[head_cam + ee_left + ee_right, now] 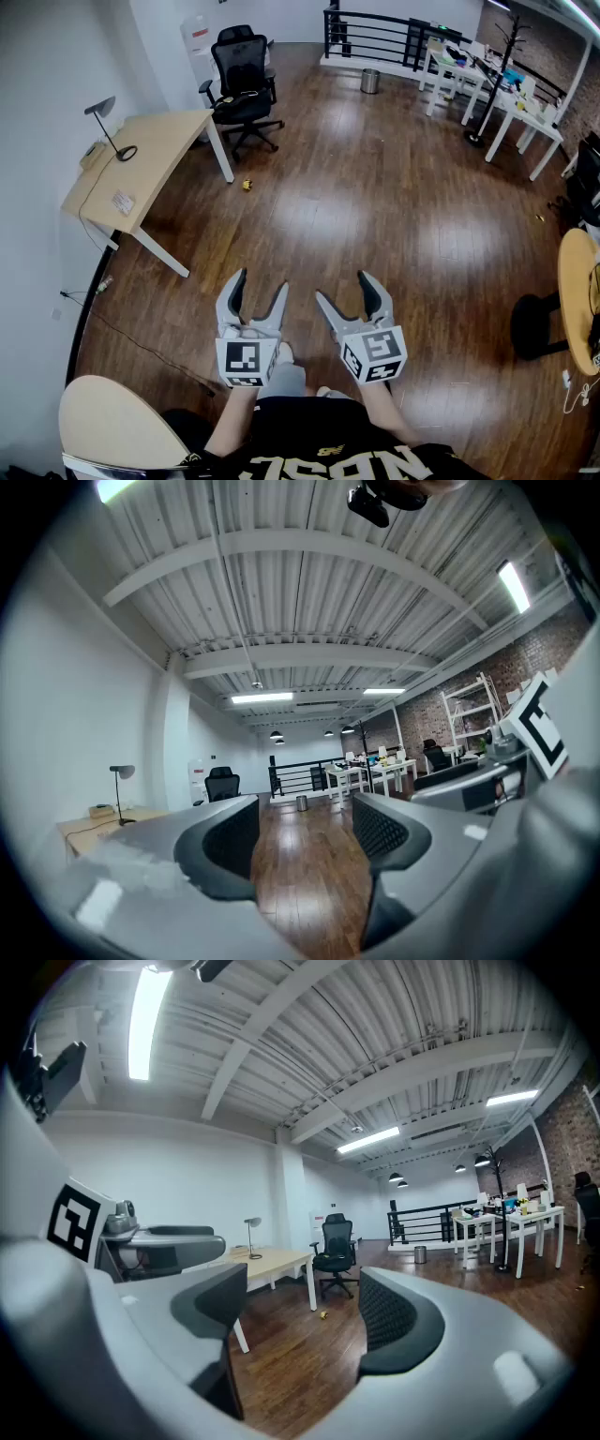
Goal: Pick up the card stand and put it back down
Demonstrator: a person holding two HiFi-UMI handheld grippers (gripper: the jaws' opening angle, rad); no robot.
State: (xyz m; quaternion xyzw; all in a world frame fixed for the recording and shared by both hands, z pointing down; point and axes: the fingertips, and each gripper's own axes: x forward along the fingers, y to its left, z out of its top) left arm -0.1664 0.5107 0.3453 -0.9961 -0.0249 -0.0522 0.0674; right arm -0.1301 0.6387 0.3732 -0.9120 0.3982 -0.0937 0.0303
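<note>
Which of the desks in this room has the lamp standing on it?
The pale wooden desk by the left wall, beside the black office chair: a thin lamp stands on it. The white tables near the railing show none.

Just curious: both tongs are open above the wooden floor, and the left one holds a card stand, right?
No: the left tongs hold nothing; the left gripper view shows only floor between their open jaws. The right tongs are open too.

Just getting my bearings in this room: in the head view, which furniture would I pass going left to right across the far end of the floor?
Wooden desk → black office chair → metal bin → white tables.
</note>
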